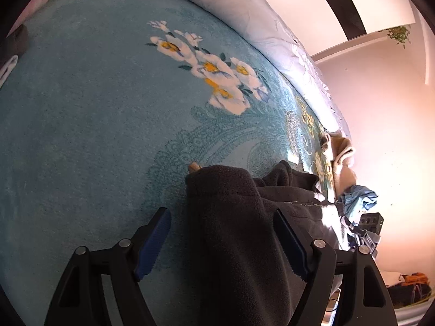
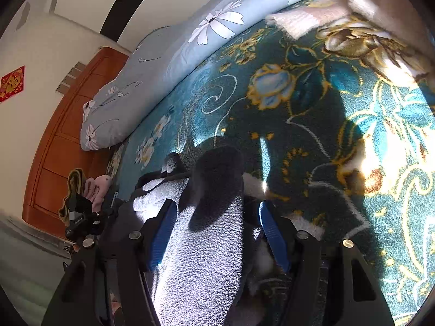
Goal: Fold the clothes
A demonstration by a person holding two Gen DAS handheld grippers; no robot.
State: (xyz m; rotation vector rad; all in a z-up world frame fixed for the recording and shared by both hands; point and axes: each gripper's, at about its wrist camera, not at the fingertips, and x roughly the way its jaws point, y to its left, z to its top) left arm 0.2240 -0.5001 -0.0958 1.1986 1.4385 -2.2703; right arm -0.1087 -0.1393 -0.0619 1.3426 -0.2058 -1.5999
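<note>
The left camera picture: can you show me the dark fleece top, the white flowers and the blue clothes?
dark fleece top [image 1: 233, 217], left wrist view, middle of the sleeve.
white flowers [image 1: 214, 68], left wrist view, a centre bloom on the blanket.
blue clothes [image 1: 359, 198], left wrist view, crumpled middle.

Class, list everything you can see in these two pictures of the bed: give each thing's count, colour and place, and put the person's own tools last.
Fleece garment: one, dark grey, lying on the blanket between both tongs.
Blanket: one, teal with white and gold flowers, covering the bed.
Duvet: one, pale blue with white daisies, along the far edge.
Beige cloth: one, at the blanket's edge.
Blue clothes: a small heap, beside the fleece.
Headboard: one, orange-brown wood.
Red wall sticker: one.
Left tongs: blue pads, open.
Right tongs: blue pads, astride the fleece.
</note>
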